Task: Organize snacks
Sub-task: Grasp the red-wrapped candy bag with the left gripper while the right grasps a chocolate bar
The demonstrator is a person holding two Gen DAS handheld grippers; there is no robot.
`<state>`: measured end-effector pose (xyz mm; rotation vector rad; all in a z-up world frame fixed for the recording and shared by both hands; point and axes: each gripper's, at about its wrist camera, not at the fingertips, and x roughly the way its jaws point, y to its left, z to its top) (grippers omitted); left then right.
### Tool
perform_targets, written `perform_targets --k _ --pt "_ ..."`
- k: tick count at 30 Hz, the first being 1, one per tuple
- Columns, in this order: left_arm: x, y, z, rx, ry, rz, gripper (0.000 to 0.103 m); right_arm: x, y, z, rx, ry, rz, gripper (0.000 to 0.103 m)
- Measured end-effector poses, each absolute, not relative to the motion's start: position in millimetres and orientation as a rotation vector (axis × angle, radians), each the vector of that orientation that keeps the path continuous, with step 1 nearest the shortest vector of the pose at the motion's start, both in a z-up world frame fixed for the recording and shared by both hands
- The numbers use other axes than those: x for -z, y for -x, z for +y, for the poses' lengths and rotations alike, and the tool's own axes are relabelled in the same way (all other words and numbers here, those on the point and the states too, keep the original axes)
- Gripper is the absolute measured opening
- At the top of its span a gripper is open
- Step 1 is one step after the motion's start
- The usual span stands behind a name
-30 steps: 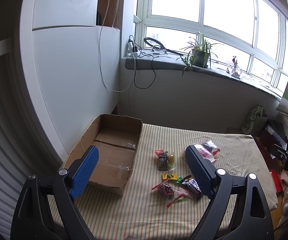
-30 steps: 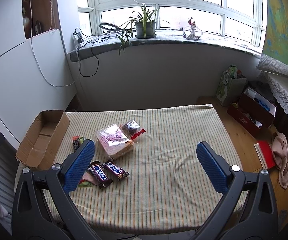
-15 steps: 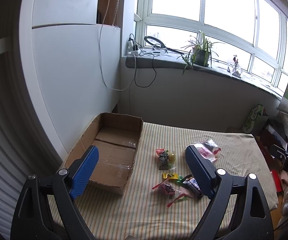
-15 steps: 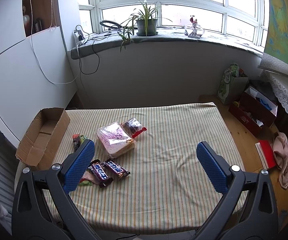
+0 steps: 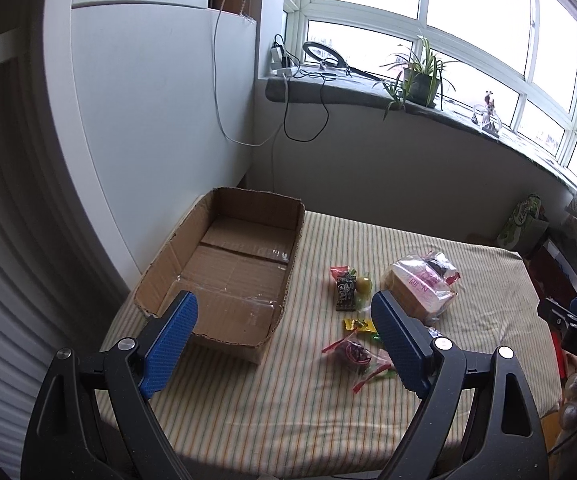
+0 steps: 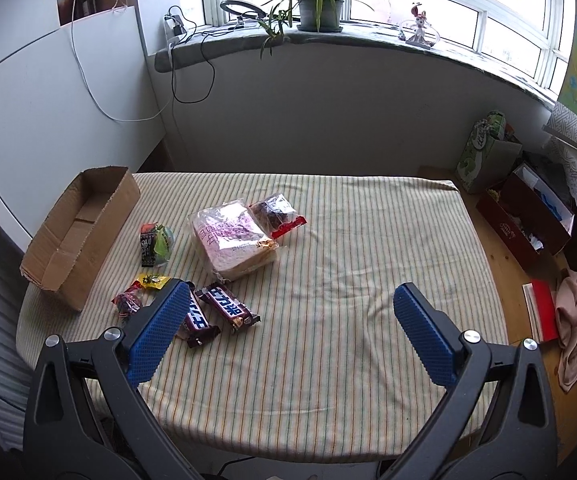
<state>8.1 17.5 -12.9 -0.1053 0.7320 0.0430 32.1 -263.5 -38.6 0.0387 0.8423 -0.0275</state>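
Note:
An empty cardboard box (image 5: 232, 276) (image 6: 76, 236) sits at the left end of a striped tablecloth (image 6: 348, 272). Right of it lie snacks: a bagged loaf of bread (image 6: 232, 240) (image 5: 418, 292), a dark pastry pack (image 6: 276, 214), two chocolate bars (image 6: 228, 308), a small dark packet (image 5: 345, 290) (image 6: 148, 246) and small candies (image 5: 352, 350) (image 6: 128, 302). My left gripper (image 5: 284, 316) hangs open above the table's near left, apart from everything. My right gripper (image 6: 290, 300) is open too, over bare cloth right of the bars.
A white cabinet wall (image 5: 148, 120) rises behind the box. The window sill holds a potted plant (image 6: 318, 4), a ring light (image 6: 240, 10) and trailing cables (image 6: 192, 80). Boxes and bags (image 6: 524, 216) stand on the floor right of the table, with cloth (image 6: 570, 320).
Both cameras have drifted slightly; the scene sits a little lower in the right wrist view. No snack has moved and both grippers stay open.

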Motion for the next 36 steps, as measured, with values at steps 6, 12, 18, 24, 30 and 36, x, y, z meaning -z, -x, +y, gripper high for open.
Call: perform_targets --k 6,12,18,24,30,36 --pt "23 -14 16 -0.016 0.122 0.785 0.088 56 -42 -259 -0.061 -0.043 0.914 0.103" --pt "31 -22 -2 0.047 0.084 0.831 0.082 74 -52 -256 -0.115 -0.061 0.980 0.103" --pt "52 -36 -20 0.141 0.082 0.934 0.075 95 -70 -246 -0.161 0.030 1.038 0.093" --pt "81 -52 -34 0.199 0.088 1.063 0.069 112 -91 -234 -0.234 0.095 1.111 0.090" --pt "106 -73 -42 0.217 0.122 1.182 0.067 135 -112 -228 -0.284 0.121 1.190 0.077" --pt "122 -84 -48 0.207 0.141 1.248 0.066 148 -127 -227 -0.324 0.119 1.242 0.073"
